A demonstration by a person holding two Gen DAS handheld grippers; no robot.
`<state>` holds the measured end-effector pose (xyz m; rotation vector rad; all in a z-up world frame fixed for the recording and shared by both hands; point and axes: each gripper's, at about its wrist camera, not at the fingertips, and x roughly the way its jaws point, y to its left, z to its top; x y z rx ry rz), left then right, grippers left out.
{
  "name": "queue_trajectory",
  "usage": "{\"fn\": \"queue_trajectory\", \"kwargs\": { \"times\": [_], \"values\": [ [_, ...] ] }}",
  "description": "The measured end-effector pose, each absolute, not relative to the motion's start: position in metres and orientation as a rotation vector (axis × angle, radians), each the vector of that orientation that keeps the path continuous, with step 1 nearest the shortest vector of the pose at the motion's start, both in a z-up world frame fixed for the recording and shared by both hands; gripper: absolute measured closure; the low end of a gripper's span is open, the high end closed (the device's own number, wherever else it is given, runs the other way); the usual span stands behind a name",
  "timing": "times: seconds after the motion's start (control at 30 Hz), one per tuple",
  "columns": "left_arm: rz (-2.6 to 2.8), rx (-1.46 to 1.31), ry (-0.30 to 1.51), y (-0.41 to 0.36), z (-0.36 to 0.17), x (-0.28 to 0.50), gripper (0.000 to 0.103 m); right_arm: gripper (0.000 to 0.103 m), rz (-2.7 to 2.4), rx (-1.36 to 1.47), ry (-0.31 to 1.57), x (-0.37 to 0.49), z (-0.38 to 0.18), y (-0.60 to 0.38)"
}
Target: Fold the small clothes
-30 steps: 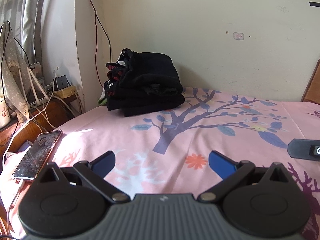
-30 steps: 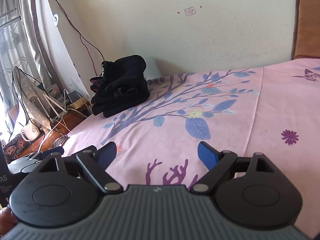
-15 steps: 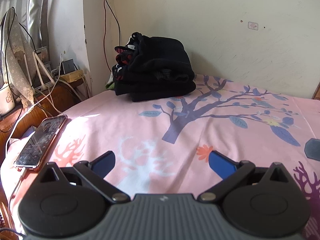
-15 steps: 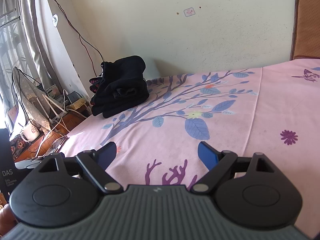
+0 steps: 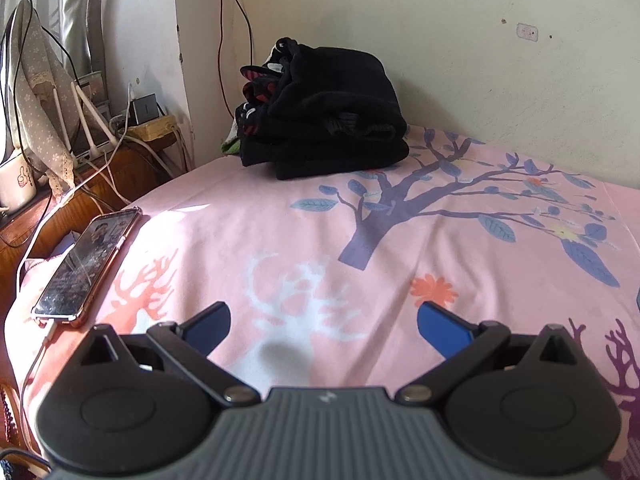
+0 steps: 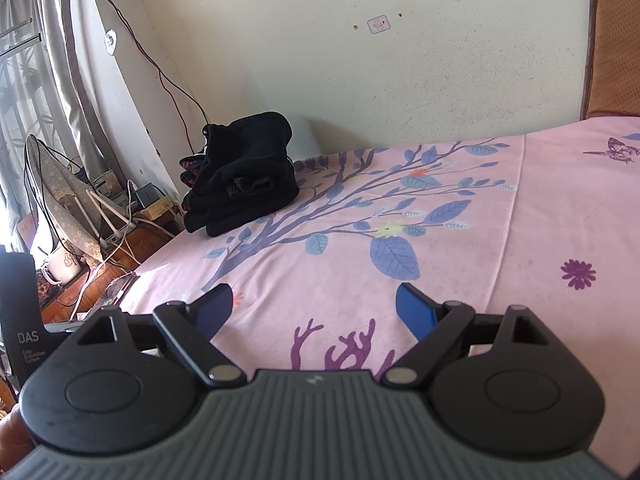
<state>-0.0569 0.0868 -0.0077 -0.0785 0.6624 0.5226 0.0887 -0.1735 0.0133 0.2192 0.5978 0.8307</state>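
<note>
A stack of folded black clothes (image 5: 324,120) with some red-patterned pieces at its left side sits at the far corner of the bed by the wall. It also shows in the right wrist view (image 6: 244,176). My left gripper (image 5: 324,320) is open and empty, low over the pink sheet, well short of the stack. My right gripper (image 6: 312,308) is open and empty, further back over the sheet.
The bed has a pink sheet (image 5: 400,240) with a tree print. A phone (image 5: 88,264) on a cable lies at the bed's left edge. A wooden side table (image 5: 100,184) with a router, cables and a mug stands left. A black box (image 6: 20,308) stands at far left.
My left gripper has moved forward and left toward the stack, which now looks larger. The right gripper has barely moved. Both stay open.
</note>
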Motion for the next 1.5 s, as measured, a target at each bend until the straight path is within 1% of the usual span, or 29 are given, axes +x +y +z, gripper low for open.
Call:
{"fn": "queue_trajectory", "kwargs": {
  "times": [0.33, 1.5],
  "values": [
    [0.534, -0.135, 0.715, 0.097, -0.012, -0.053, 0.000, 0.012, 0.828, 0.220, 0.597, 0.088, 0.013, -0.173],
    [0.523, -0.207, 0.715, 0.102, -0.010, -0.054, 0.000, 0.012, 0.826, 0.225, 0.596, 0.088, 0.014, -0.173]
  ]
}}
